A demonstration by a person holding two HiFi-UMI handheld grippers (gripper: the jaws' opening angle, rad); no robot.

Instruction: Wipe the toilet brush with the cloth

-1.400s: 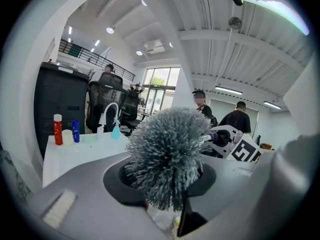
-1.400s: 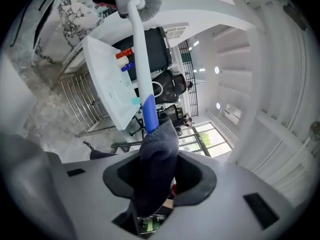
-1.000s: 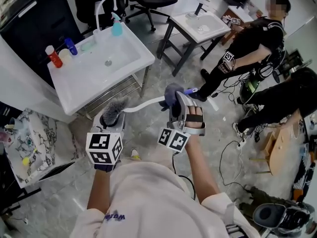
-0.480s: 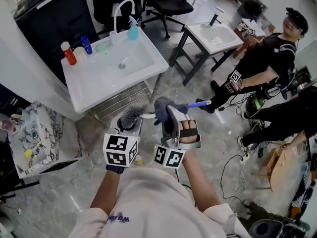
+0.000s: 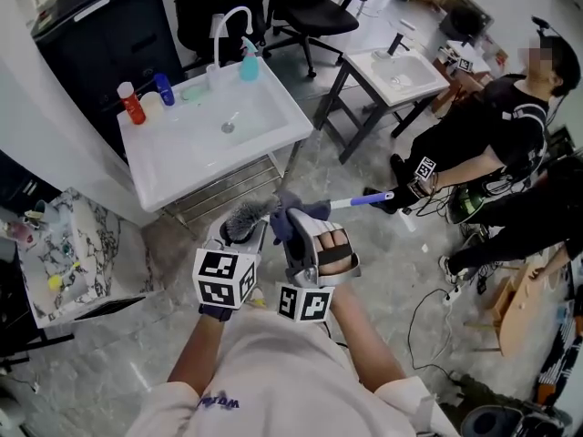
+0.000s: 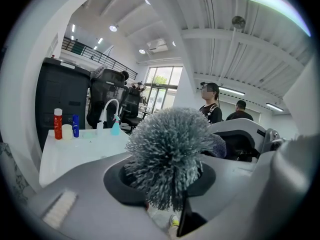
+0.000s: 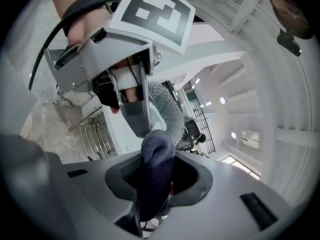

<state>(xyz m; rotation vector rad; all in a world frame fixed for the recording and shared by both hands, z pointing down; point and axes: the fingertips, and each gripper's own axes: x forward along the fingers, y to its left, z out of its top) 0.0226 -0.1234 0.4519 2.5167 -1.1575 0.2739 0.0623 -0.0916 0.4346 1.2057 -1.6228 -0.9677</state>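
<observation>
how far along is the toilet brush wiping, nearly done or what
Done: both pick-ups. The left hand-held gripper grips the toilet brush at its bristle end, and the right hand-held gripper is shut on the dark cloth.
In hand: the cloth sits on the white handle, close to the bristles.
Left: the handle out to its blue tip lies bare. I cannot tell whether it is clean.

White washstand (image 5: pixel 182 173), upper left of frame. Along its rear edge: red bottle (image 5: pixel 131 104), blue bottle (image 5: pixel 164 89), teal spray bottle (image 5: pixel 249 62).
</observation>
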